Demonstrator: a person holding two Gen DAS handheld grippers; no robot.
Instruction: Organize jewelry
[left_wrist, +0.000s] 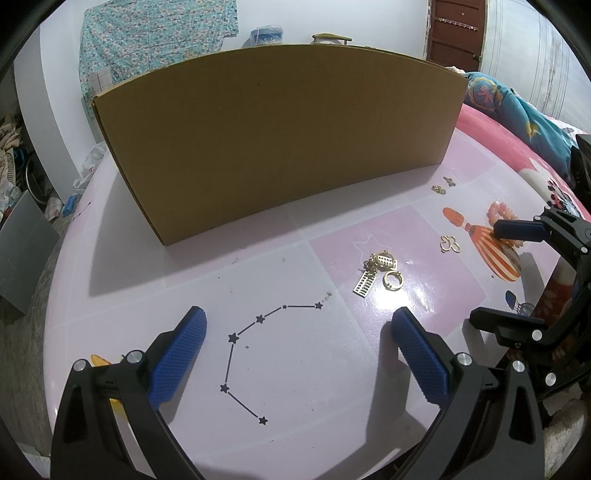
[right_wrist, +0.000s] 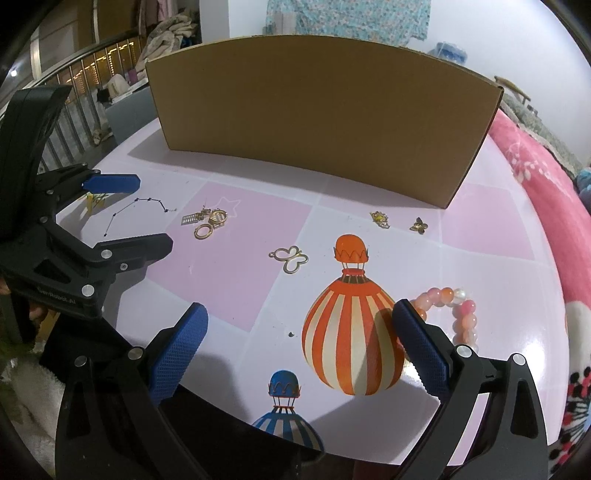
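Both grippers, left gripper (left_wrist: 295, 332) and right gripper (right_wrist: 299, 328), hang spread wide, empty, over the pink table (left_wrist: 295, 369). Gold jewelry (left_wrist: 380, 273) lies centre-right; bead bracelet (right_wrist: 458, 310) lower right; cardboard box (left_wrist: 273, 136) behind; bedding (right_wrist: 535, 177) right.

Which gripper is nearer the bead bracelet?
Right. The right gripper is open, one finger right beside the bead bracelet. The left gripper hovers open farther off, near the gold rings.

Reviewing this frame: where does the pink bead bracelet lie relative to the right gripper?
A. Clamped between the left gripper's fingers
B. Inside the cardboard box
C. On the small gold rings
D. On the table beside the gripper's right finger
D: the bead bracelet lies on the table beside the open right gripper, by its right finger, ungripped.
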